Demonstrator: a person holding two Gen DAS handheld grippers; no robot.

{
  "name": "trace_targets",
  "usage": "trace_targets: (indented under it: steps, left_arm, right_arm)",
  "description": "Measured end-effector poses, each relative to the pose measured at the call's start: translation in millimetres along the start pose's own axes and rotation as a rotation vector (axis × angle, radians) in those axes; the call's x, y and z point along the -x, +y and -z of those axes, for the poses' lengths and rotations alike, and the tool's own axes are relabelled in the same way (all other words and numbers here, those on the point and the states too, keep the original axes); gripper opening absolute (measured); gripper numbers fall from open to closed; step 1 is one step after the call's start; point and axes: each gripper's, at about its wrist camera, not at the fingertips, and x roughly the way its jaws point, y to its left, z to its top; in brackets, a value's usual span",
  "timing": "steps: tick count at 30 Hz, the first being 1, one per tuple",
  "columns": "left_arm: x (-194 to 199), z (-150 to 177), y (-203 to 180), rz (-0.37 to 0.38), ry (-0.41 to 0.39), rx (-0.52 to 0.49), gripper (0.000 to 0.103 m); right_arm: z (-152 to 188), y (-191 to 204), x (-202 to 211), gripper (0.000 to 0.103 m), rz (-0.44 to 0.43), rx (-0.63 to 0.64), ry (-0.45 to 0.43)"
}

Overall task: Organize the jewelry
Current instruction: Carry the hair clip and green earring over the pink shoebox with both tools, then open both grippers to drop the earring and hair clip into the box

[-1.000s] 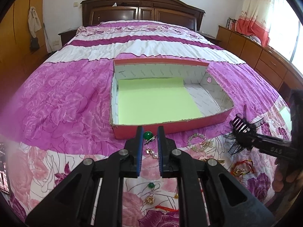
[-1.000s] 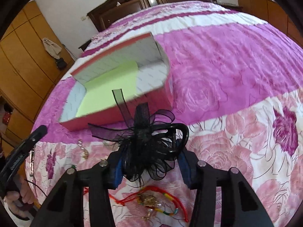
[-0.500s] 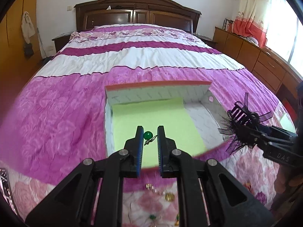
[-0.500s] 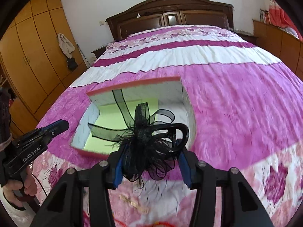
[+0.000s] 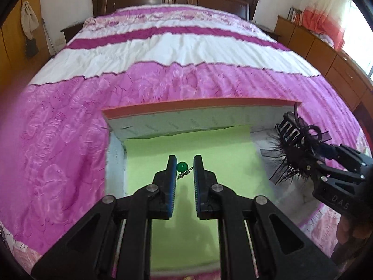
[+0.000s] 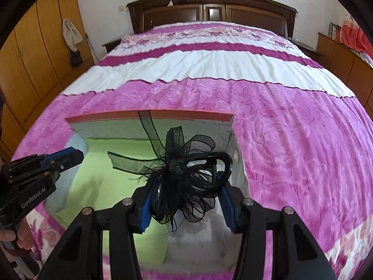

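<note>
- The left tongs (image 5: pixel 183 166) pinch a green bead earring (image 5: pixel 182 167) over the box (image 5: pixel 198 107) on the bed (image 5: pixel 163 81).
- The right tongs (image 6: pixel 186 193) hold a black hair clip (image 6: pixel 184 172) above the box's right side.

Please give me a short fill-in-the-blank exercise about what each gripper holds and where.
1. The left gripper holds an earring with a ____ bead.
2. The right gripper holds a ____ hair clip.
3. Both grippers are above the box, whose floor is partly covered by ____ paper.

Missing words: green; black; green

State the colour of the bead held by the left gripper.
Green bead, clearest in the left wrist view.
</note>
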Motion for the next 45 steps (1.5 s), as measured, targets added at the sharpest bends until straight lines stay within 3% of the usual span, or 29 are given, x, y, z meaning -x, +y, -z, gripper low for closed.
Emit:
trace_targets:
  steps: [10,14,16,20,27,33,45]
  left_arm:
    - [-51.2,-2.2,2.6,-0.037,0.144,0.027,0.006]
    - [-52.3,-2.9,5.5,-0.033,0.155,0.038,0.007]
    - [-51.9,-3.2,7.2,-0.023,0.161,0.046,0.009]
    - [-47.6,-2.4,12.7,-0.018,0.168,0.085,0.023]
    - [-18.1,-3.3,13.2,0.002,0.109,0.093,0.029]
    - [25.1,-1.1,4.7,0.000,0.009,0.045,0.033]
    - [94.0,28.8,-5.2,0.008,-0.081,-0.017,0.036]
  right_arm:
    - [-4.3,-7.9,-47.8,0.052,0.045,-0.002,0.099]
    - [-3.4,-5.2,-50.3,0.051,0.066,0.022,0.098]
    - [-4.0,-5.4,-50.7,0.055,0.069,0.016,0.101]
    - [-6.1,-8.4,-45.7,0.065,0.035,-0.014,0.102]
    - [-8.5,-8.7,-14.1,0.067,-0.018,-0.036,0.046]
    - [-4.0,-1.3,28.2,0.066,-0.040,-0.029,-0.033]
    - [25.8,11.5,97.6,0.067,-0.095,-0.032,-0.110]
